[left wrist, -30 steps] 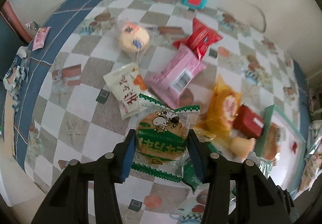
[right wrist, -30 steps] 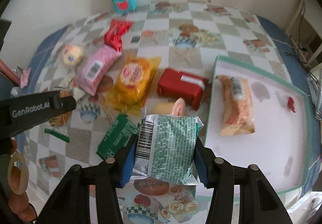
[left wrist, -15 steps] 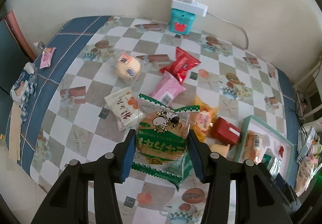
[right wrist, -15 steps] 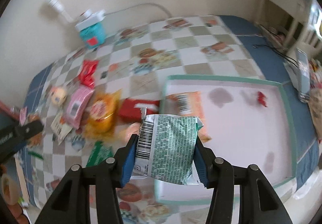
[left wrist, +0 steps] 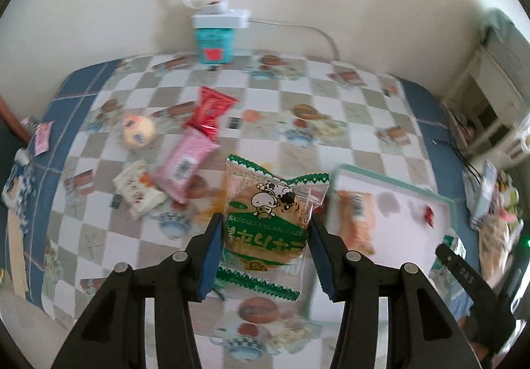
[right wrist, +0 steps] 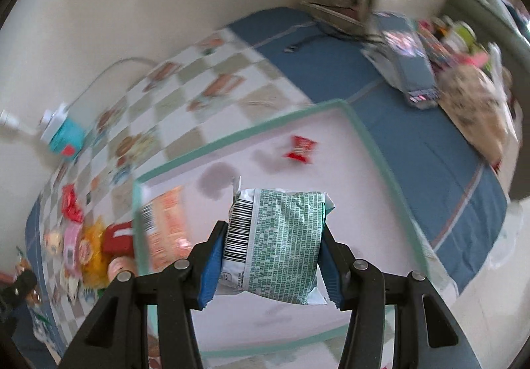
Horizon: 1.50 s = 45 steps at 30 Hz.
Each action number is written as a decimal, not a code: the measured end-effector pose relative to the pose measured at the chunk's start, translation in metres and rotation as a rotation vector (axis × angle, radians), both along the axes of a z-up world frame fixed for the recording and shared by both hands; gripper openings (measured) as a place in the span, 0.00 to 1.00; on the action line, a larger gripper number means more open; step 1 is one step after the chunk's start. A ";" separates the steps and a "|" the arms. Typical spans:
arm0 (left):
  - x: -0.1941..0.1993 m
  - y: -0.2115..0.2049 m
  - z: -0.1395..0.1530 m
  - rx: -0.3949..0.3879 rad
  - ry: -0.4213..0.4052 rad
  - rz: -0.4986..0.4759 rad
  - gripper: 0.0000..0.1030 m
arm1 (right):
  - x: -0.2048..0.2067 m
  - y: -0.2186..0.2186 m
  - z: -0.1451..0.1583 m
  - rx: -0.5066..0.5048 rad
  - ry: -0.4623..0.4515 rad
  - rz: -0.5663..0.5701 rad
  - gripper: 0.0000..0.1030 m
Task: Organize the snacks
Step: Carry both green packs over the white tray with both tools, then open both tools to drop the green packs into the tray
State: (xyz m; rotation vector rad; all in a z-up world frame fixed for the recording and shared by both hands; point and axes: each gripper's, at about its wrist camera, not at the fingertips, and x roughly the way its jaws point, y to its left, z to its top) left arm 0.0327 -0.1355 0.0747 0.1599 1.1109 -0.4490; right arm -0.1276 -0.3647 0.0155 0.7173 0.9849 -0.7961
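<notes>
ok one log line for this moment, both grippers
left gripper: shut on cookie pack | right gripper: shut on green packet, over tray | tray: two snacks inside

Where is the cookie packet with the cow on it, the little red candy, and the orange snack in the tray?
cookie packet (left wrist: 270, 219), left wrist view, green front label.
red candy (right wrist: 299, 149), right wrist view, wrapper's middle.
orange snack (right wrist: 165, 229), right wrist view, packet's middle.

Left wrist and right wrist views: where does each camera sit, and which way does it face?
Left wrist: on the left gripper, facing down at the table; fingers clamp a green cracker packet.
Right wrist: on the right gripper, facing down over the tray; fingers clamp a green-printed packet.
Shared: tray, orange packet, red candy.
</notes>
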 end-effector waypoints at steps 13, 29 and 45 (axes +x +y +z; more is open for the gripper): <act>-0.059 -0.078 -0.028 0.072 0.054 -0.226 0.50 | -0.044 -0.031 -0.026 0.039 0.095 -0.154 0.53; -0.073 -0.105 -0.112 0.210 0.273 -0.259 0.50 | -0.052 -0.030 -0.071 0.163 0.192 -0.184 0.53; -0.036 -0.057 -0.075 0.045 0.286 -0.045 0.85 | -0.018 -0.018 -0.057 0.060 0.196 -0.123 0.73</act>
